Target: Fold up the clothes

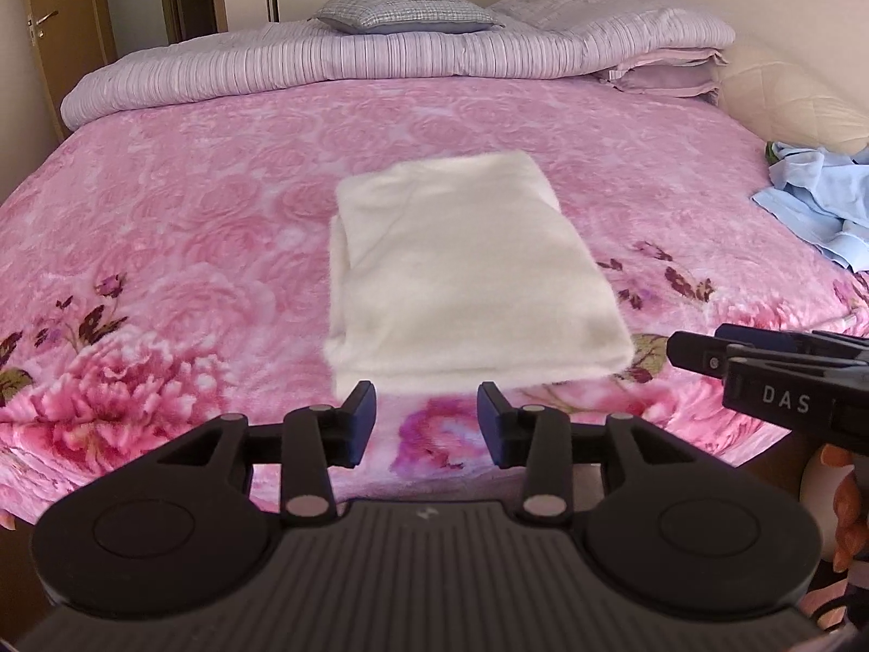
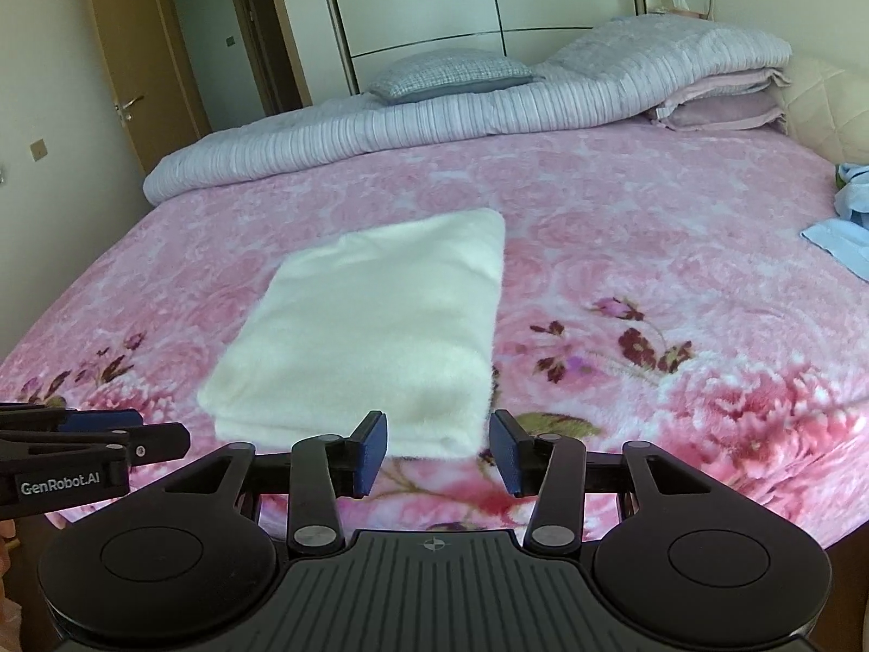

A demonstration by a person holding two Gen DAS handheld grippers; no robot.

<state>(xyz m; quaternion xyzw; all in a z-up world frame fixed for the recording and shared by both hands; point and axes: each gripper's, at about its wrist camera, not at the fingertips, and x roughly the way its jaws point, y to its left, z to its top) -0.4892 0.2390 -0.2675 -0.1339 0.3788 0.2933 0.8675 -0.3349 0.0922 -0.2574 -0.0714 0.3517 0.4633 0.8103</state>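
Both tongs, left tongs (image 1: 426, 415) and right tongs (image 2: 439, 448), hover agape beside white garment (image 1: 461, 271)

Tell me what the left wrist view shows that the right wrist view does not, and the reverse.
Only the left wrist view shows the right gripper entering from the right, marked DAS. Only the right wrist view shows the left gripper, marked GenRobot.AI, and the open dark doorway. Both share the folded fluffy white garment lying on the pink floral blanket, the crumpled light blue shirt at the right edge, the grey checked pillow, and open fingers holding nothing.
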